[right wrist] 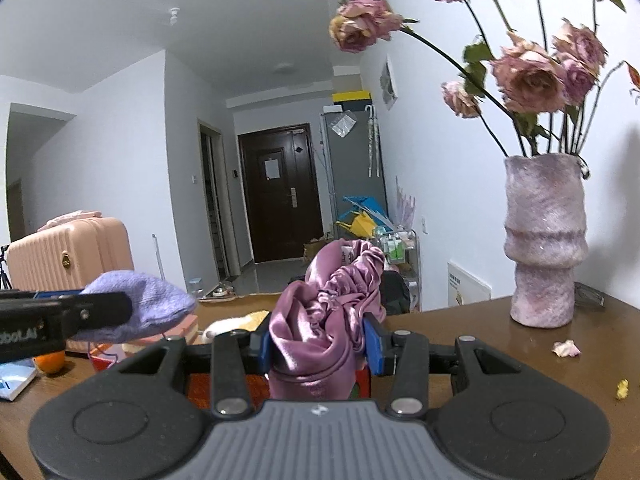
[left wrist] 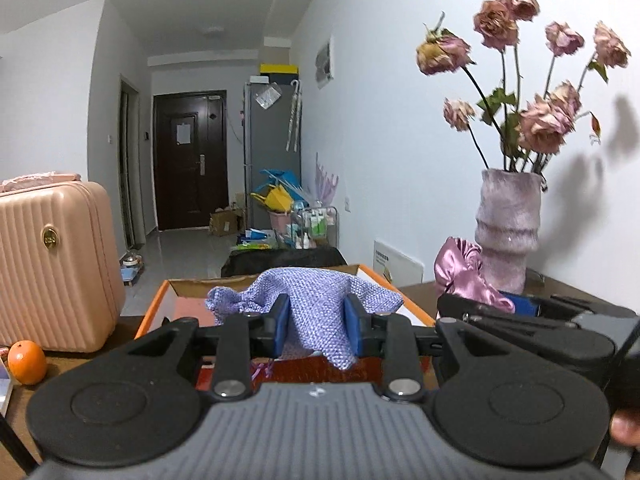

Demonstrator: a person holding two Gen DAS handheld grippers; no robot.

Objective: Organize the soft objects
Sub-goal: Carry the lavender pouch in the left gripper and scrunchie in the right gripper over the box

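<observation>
My left gripper (left wrist: pixel 316 326) is shut on a lilac knitted cloth (left wrist: pixel 308 300), lifted above an orange-rimmed cardboard box (left wrist: pixel 154 312). In the right wrist view that same cloth (right wrist: pixel 148 304) shows at the left, clamped in the left gripper (right wrist: pixel 86 312). My right gripper (right wrist: pixel 320 342) is shut on a bunched pink satin cloth with a ruffled elastic edge (right wrist: pixel 332 300), held above the brown table (right wrist: pixel 460 328). From the left wrist view the satin cloth (left wrist: pixel 464 270) pokes out of the right gripper (left wrist: pixel 512 306) beside the vase.
A fuzzy pink vase of dried roses (right wrist: pixel 542 240) stands at the table's right by the wall. A pink suitcase (left wrist: pixel 52 264) and an orange (left wrist: pixel 27 362) sit at the left. Petal scraps (right wrist: pixel 566 348) lie on the table. A hallway with a dark door (left wrist: pixel 190 160) lies beyond.
</observation>
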